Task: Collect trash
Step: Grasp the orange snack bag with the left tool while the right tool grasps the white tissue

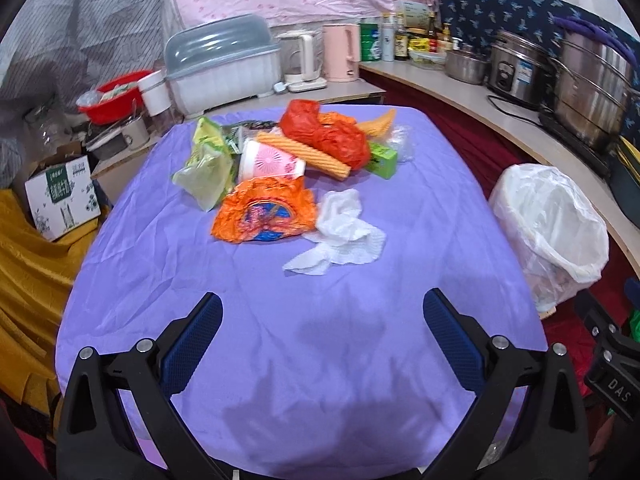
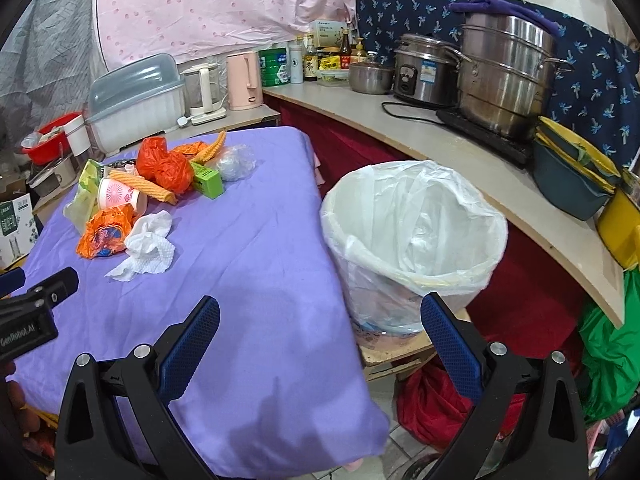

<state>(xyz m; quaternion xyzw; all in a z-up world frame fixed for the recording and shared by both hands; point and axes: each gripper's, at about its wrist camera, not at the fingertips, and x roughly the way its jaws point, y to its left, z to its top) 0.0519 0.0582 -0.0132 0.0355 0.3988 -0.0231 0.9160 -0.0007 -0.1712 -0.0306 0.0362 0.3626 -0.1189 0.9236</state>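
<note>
The trash (image 1: pixel 288 176) lies heaped mid-table (image 1: pixel 240 340), the lined bin (image 2: pixel 412 240) just beside the edge. Both left tongs (image 1: pixel 322 308) and right tongs (image 2: pixel 320 312) gape wide, empty. Nothing collected yet; the nearest tissue (image 1: pixel 340 236) seems the first grab.

This is a lived-in home kitchen. A long counter (image 2: pixel 460 152) along the wall carries a stacked steel steamer pot (image 2: pixel 504 76), a rice cooker (image 2: pixel 424 70), a small pan, and bottles of sauce (image 2: pixel 310 60). Beside them stand a pink kettle (image 2: pixel 244 80), a glass kettle (image 2: pixel 204 88) and a covered dish rack (image 2: pixel 136 100). Patterned cloths (image 2: pixel 224 4) hang over the walls, and a lined waste bin (image 2: pixel 412 236) stands beside the purple-covered tabletop (image 2: pixel 248 264).
</note>
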